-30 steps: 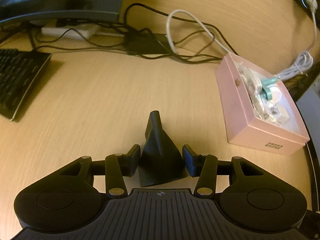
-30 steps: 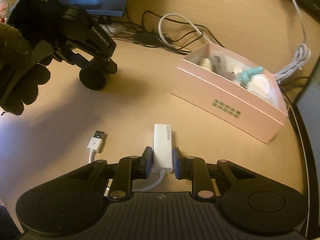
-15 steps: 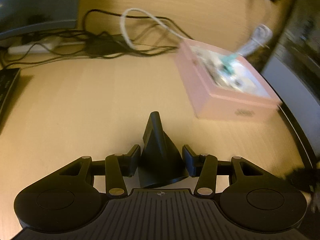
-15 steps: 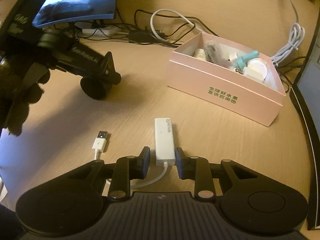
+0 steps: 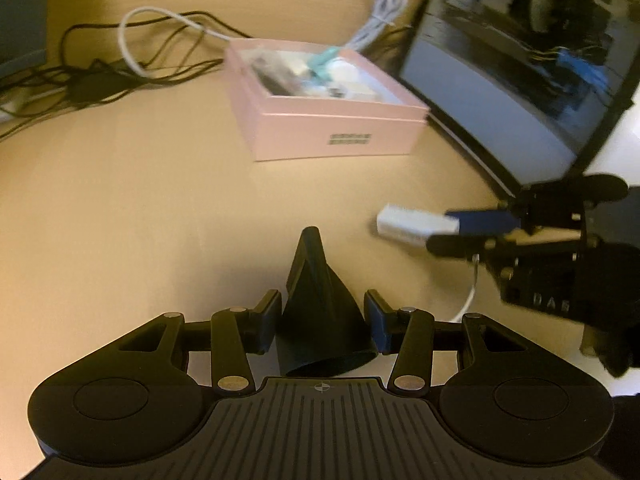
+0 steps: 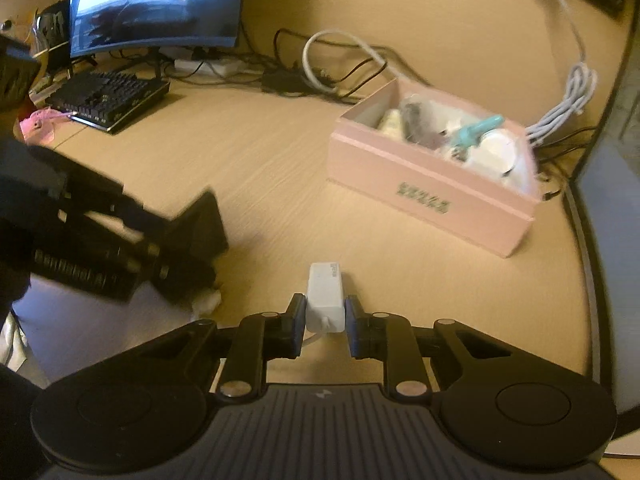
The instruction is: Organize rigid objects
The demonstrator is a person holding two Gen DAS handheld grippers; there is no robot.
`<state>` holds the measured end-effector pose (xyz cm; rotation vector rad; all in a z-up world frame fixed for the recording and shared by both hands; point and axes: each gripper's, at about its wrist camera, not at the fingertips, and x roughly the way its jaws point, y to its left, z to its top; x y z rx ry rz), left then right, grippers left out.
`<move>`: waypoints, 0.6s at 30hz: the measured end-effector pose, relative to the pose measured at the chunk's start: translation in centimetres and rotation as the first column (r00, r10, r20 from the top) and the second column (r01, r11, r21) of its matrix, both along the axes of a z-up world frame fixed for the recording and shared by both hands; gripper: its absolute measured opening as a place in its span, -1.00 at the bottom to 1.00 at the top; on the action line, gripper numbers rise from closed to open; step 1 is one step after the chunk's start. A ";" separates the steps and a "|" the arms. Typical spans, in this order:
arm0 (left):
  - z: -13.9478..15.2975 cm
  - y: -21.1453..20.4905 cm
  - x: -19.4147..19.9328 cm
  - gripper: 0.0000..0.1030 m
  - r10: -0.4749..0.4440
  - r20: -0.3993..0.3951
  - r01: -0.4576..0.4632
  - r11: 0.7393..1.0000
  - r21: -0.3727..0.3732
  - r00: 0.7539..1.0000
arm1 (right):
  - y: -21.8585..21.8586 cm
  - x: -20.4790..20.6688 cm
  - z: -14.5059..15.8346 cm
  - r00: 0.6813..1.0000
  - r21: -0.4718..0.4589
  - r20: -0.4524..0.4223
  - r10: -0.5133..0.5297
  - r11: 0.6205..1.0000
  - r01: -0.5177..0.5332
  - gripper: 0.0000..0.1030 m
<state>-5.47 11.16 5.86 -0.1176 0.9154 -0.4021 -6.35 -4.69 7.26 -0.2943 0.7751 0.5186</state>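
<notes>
Since the earlier frames, both grippers have swung toward the pink box, which now sits closer to centre in each view, and the right gripper has entered the left wrist view.

From the left wrist, the left gripper (image 5: 322, 318) is clamped on a black cone-shaped piece (image 5: 320, 312), its narrow tip pointing forward and its wide base toward the camera, held above the wooden surface (image 5: 140, 220). Ahead lies the open pink box (image 5: 332, 132), filled with small items. At right, the right gripper (image 5: 448, 230) holds a white adapter (image 5: 414, 226) in the air, with a monitor (image 5: 520, 80) behind.

From the right wrist, the right gripper (image 6: 324, 320) is closed on the white adapter (image 6: 325, 294), its thin cable trailing back between the fingers. The pink box (image 6: 432, 192) stands ahead to the right, well apart. At left, the left gripper (image 6: 188, 236) appears blurred with its dark piece. A keyboard (image 6: 108, 100) and another monitor (image 6: 156, 4) sit behind.
</notes>
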 end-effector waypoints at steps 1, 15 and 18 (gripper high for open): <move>0.2 -0.2 -0.1 -0.06 -0.011 0.006 0.011 1.000 -0.008 1.000 | -0.3 -0.1 0.4 1.000 -0.005 0.013 -0.006 1.000 0.006 -0.60; 2.3 -0.9 3.2 -0.69 -0.007 0.073 0.011 0.998 -0.056 0.997 | -3.7 0.8 3.9 0.985 -0.020 0.144 -0.091 0.995 0.095 -0.61; 2.3 0.5 3.9 -0.67 0.055 0.061 -0.049 0.995 -0.090 0.997 | -4.6 1.4 2.7 0.986 -0.010 0.111 -0.126 0.992 0.128 -0.61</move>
